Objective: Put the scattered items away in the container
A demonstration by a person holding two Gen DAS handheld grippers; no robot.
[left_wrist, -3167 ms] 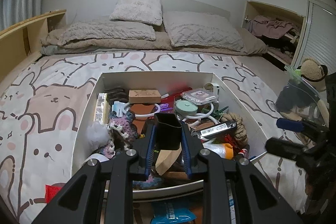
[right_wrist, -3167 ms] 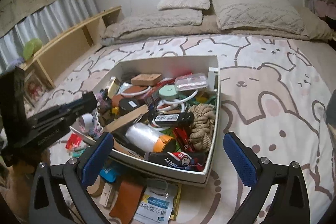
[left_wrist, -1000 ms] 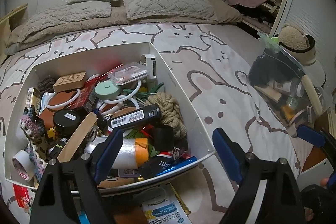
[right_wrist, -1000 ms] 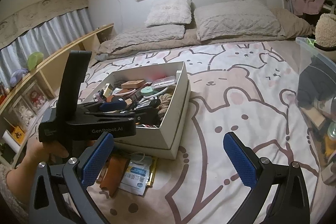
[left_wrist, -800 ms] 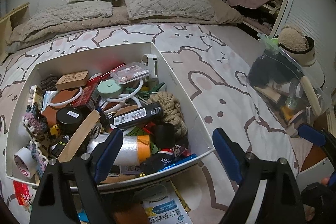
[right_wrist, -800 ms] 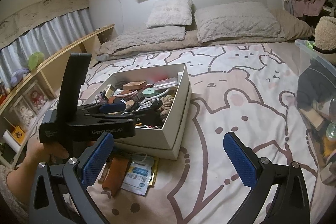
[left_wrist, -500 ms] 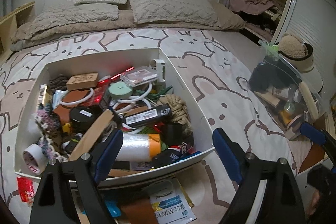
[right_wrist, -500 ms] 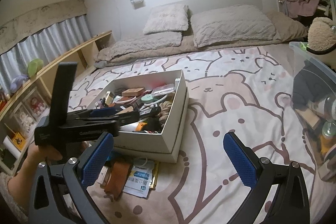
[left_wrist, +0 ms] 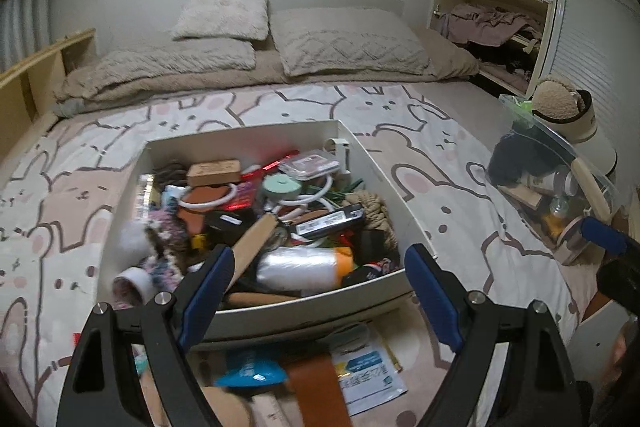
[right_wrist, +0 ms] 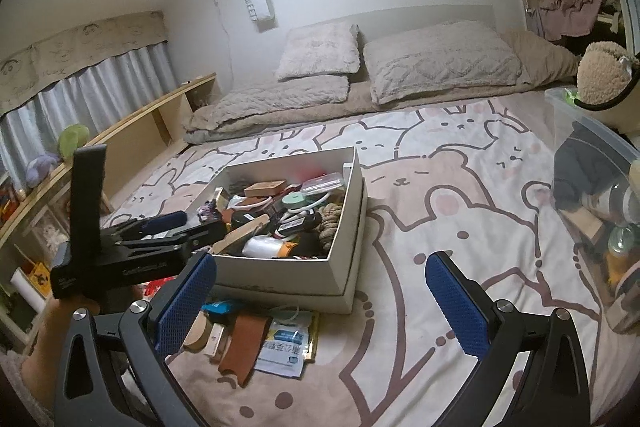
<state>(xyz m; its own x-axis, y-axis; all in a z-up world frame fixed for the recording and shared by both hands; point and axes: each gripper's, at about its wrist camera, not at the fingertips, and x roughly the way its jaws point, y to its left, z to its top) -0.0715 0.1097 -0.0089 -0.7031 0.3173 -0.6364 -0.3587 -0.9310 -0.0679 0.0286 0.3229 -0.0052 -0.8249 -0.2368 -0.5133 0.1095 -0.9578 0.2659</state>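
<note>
Both grippers, left [left_wrist: 316, 291] and right [right_wrist: 320, 291], gape empty. The box [right_wrist: 344, 187], mid-frame, is already crammed; a brown pouch [right_wrist: 244, 343], a leaflet [right_wrist: 284, 347] and other bits lie below it. Likely between picks: next, drop onto one of those.

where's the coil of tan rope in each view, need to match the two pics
Left wrist view: the coil of rope lies right of centre, inside the white box, against its right-hand wall.
Right wrist view: the rope sits just left of centre, again against the box's right-hand wall, toward the near corner.
Shared landmark: the mint green round lid just behind the rope.
</note>
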